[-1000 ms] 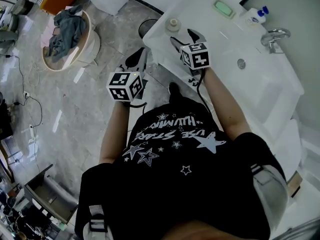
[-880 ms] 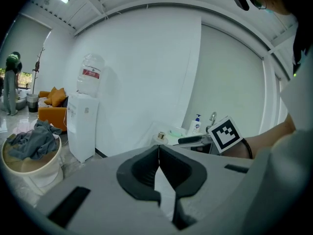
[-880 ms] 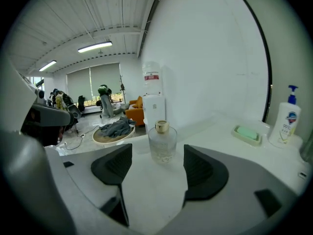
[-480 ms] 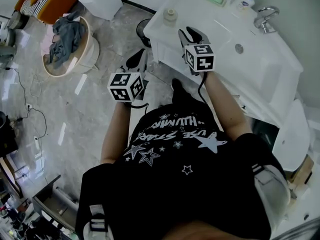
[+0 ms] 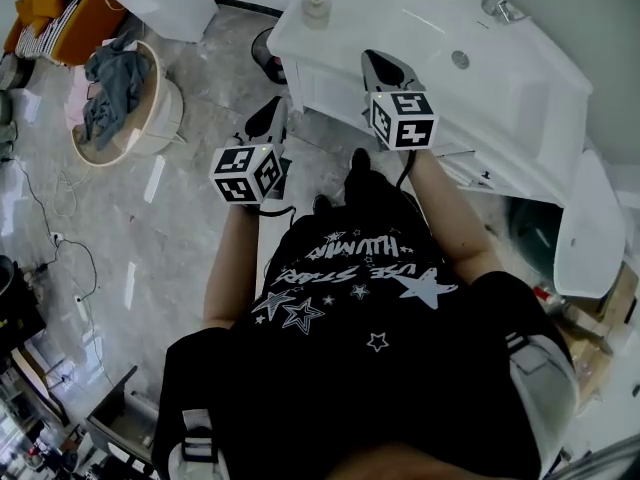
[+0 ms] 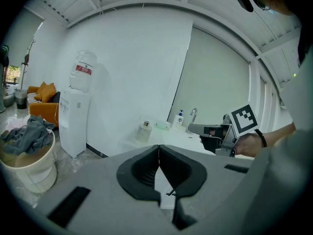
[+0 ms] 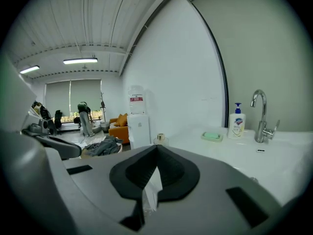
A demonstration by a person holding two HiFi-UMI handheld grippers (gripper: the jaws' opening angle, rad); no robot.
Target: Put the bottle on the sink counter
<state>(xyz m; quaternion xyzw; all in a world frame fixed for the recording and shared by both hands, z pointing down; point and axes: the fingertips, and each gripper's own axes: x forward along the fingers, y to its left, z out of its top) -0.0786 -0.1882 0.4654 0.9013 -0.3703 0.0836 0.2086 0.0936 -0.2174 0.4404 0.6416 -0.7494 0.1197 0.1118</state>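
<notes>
Both pairs of jaws were pressed together, empty. My left hand-held gripper (image 6: 159, 150) hung over the floor. My right hand-held gripper (image 5: 374, 61) was at the tabletop (image 5: 350, 18) edge, nearer the bottle (image 5: 317, 8), which stood upright on the corner, ahead and leftward.

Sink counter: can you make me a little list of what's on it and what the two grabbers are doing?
sink counter: white, with a basin
bottle: stands upright at the counter's corner
soap dish: green, near the wall
pump bottle: beside the faucet
left gripper: jaws together, empty, over the floor
right gripper: jaws together, empty, near the counter's front edge
</notes>
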